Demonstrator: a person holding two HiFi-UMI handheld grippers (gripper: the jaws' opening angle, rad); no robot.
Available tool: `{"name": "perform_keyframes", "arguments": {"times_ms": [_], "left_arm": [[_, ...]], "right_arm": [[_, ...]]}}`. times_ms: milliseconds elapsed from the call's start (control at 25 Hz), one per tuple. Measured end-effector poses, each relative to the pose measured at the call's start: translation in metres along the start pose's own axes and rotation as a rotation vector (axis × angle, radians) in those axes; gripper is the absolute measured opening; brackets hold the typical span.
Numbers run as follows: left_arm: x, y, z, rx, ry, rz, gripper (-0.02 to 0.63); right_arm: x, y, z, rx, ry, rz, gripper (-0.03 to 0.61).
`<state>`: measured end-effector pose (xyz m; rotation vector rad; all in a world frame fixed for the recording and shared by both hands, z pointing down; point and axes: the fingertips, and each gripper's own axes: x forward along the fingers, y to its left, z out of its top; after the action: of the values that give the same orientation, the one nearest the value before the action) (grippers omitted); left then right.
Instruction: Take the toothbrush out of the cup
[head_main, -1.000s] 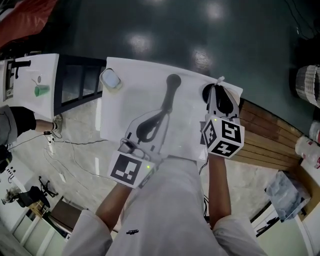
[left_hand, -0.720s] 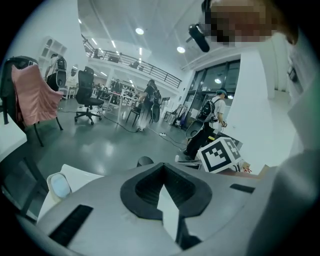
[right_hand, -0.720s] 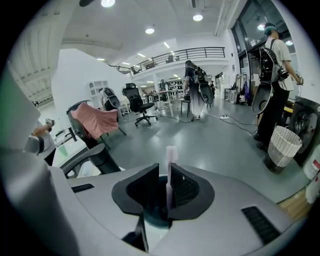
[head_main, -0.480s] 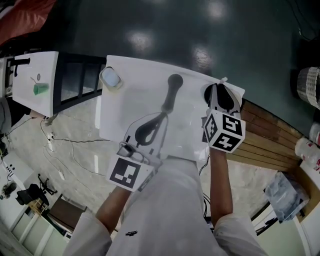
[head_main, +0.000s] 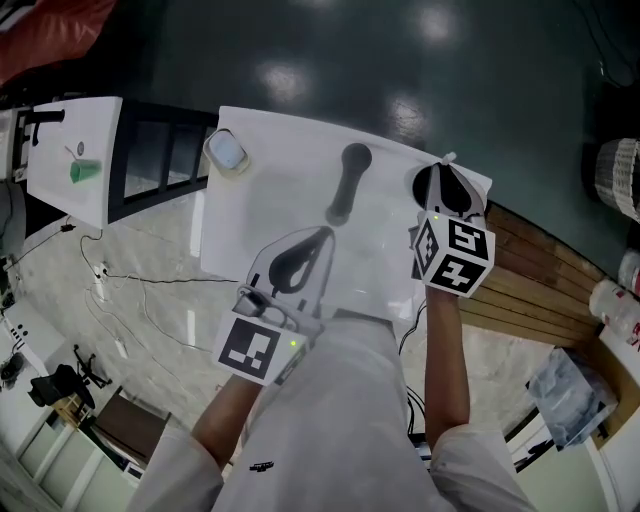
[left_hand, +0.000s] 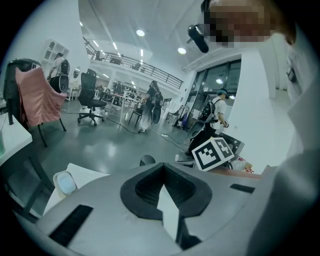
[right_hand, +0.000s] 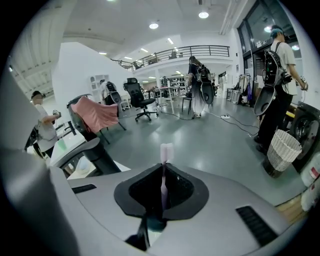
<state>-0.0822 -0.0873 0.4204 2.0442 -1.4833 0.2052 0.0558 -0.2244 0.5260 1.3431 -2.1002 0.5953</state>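
A pale pink toothbrush (right_hand: 166, 151) stands upright between the jaws of my right gripper (right_hand: 163, 167), bristle head sticking out past them. Those jaws are closing and their pads press on the handle. In the head view this gripper (head_main: 445, 168) hangs over the white table's (head_main: 280, 190) far right corner, with the toothbrush (head_main: 446, 159) tip at the edge. A teal patch shows below the jaws; what it is I cannot tell. A white cup (head_main: 225, 152) sits at the far left corner, also seen as the cup (left_hand: 65, 182). My left gripper (head_main: 322, 235) rests near the front edge, shut and empty.
A second white table (head_main: 60, 190) holding a green object (head_main: 83, 172) stands to the left. Wooden slats (head_main: 530, 280) run along the right side. A wicker basket (right_hand: 282, 150) stands on the floor ahead. Several people and office chairs are further off.
The right gripper's jaws have narrowed onto the toothbrush and the gripper has shifted a little right and away. The left gripper has barely moved.
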Motion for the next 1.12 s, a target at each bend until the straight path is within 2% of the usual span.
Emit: {"name": "perform_keyframes", "arguments": {"times_ms": [280,440,720,1120], "left_arm": [[-0.010,-0.008,0.002,0.024,-0.035,-0.014,0.002],[-0.014,-0.013,0.002,0.022,-0.026,-0.016,0.002],[-0.031,-0.025,0.000,0.033,-0.034,-0.032,0.002],[-0.058,-0.044,0.010,0.086,-0.105,-0.068,0.002]], "right_arm": [[-0.013,0.004,0.002,-0.003,-0.022,0.011,0.015],[-0.023,0.004,0.009,-0.005,-0.059,0.007,0.015],[-0.059,0.010,0.029,-0.041,-0.189,0.016,0.015],[-0.130,0.021,0.062,-0.055,-0.378,0.008,0.015]]}}
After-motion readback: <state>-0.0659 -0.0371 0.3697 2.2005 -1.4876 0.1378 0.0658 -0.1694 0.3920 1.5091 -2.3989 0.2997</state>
